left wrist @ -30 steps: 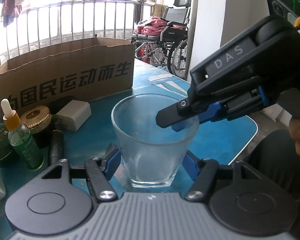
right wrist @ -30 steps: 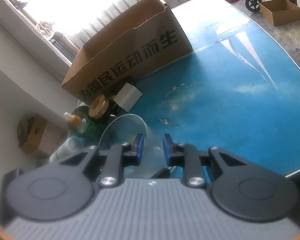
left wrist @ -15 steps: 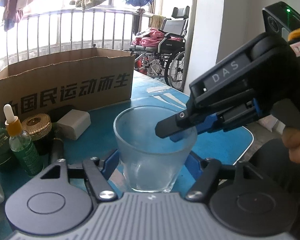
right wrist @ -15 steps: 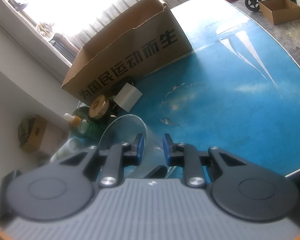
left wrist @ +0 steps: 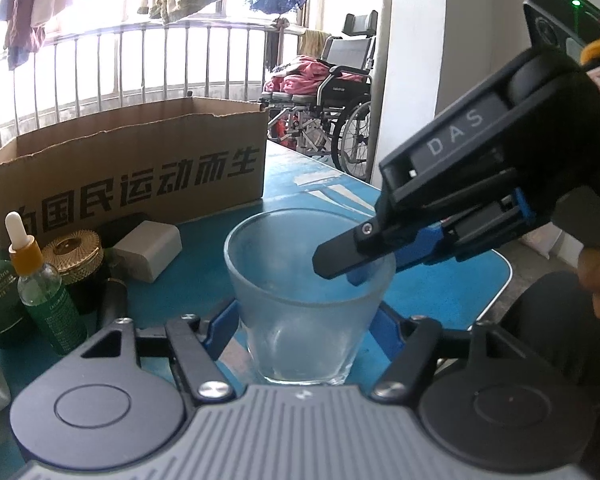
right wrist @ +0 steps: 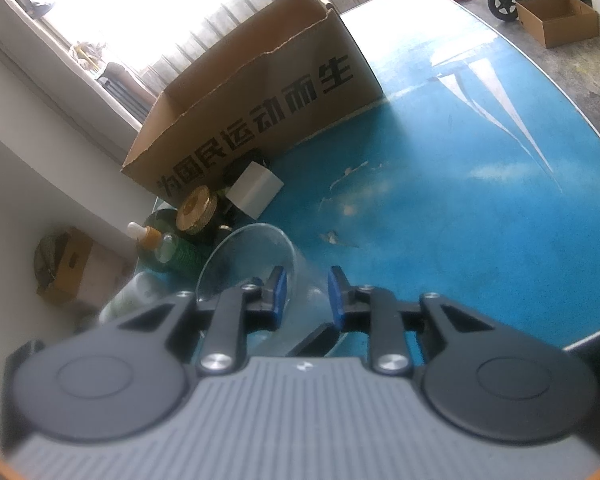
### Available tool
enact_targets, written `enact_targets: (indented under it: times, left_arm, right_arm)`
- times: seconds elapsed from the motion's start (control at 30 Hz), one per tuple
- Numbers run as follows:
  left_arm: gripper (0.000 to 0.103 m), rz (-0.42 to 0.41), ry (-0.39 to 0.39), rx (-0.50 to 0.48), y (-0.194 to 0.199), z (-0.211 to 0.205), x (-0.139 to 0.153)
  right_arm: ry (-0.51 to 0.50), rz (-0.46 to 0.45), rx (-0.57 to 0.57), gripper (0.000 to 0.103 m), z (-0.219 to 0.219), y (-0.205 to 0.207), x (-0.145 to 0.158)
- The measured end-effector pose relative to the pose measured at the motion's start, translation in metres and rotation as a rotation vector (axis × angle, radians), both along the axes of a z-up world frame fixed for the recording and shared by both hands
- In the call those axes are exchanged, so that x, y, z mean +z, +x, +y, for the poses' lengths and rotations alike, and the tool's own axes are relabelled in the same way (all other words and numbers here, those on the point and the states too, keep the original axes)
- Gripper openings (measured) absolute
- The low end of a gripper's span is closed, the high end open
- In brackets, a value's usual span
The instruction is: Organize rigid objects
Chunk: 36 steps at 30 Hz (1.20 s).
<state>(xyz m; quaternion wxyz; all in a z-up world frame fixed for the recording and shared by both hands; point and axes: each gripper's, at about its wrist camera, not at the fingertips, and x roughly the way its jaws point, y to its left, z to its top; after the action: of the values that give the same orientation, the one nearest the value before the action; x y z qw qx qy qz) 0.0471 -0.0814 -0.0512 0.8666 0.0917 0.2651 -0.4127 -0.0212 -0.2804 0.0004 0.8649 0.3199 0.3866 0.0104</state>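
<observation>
At centre frame the frosted glass tumbler (left wrist: 306,300) stands on the blue table (left wrist: 440,292), clasped by the left gripper (left wrist: 304,330). The right gripper (right wrist: 306,298) straddles its rim, jaws opening. Lifting now risks knocking the rim against a finger and tipping it.

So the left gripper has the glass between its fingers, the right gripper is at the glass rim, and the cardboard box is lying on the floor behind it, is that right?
Not quite. The cardboard box stands on the blue table, behind the glass, not on the floor; the left wrist view shows it. The rest holds: the left gripper has the glass between its fingers, and the right gripper is at the rim, its jaws opening.
</observation>
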Motion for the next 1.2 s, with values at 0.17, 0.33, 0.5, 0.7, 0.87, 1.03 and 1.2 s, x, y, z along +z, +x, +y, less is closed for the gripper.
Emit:
enact_targets:
  times: [0.17,0.33,0.5,0.7,0.87,1.03,1.2]
  left_arm:
    - [0.072,0.007,0.007,-0.001,0.002,-0.001,0.001]
    - [0.071,-0.001,0.012,0.008,0.001,-0.003,0.000]
    - [0.071,-0.015,0.032,0.008,0.000,-0.006,0.002]
    - [0.071,-0.020,0.027,0.011,-0.001,-0.005,0.006]
    - [0.071,-0.031,0.015,0.018,-0.002,-0.004,0.014]
    - [0.071,-0.053,-0.004,0.029,-0.002,-0.002,0.027]
    - [0.071,-0.090,-0.015,0.039,-0.001,0.002,0.046]
  right_arm:
    - [0.014,-0.003,-0.009,0.024,-0.001,-0.001,-0.003]
    - [0.009,-0.014,-0.014,0.023,0.000,-0.002,-0.004]
    - [-0.003,-0.017,-0.016,0.021,0.002,-0.004,-0.003]
    - [-0.011,-0.024,-0.017,0.020,0.002,-0.004,0.000]
    - [-0.029,-0.045,-0.013,0.020,0.003,-0.006,0.009]
    - [-0.048,-0.074,-0.007,0.020,0.004,-0.007,0.024]
    - [-0.083,-0.116,0.014,0.020,0.008,-0.005,0.047]
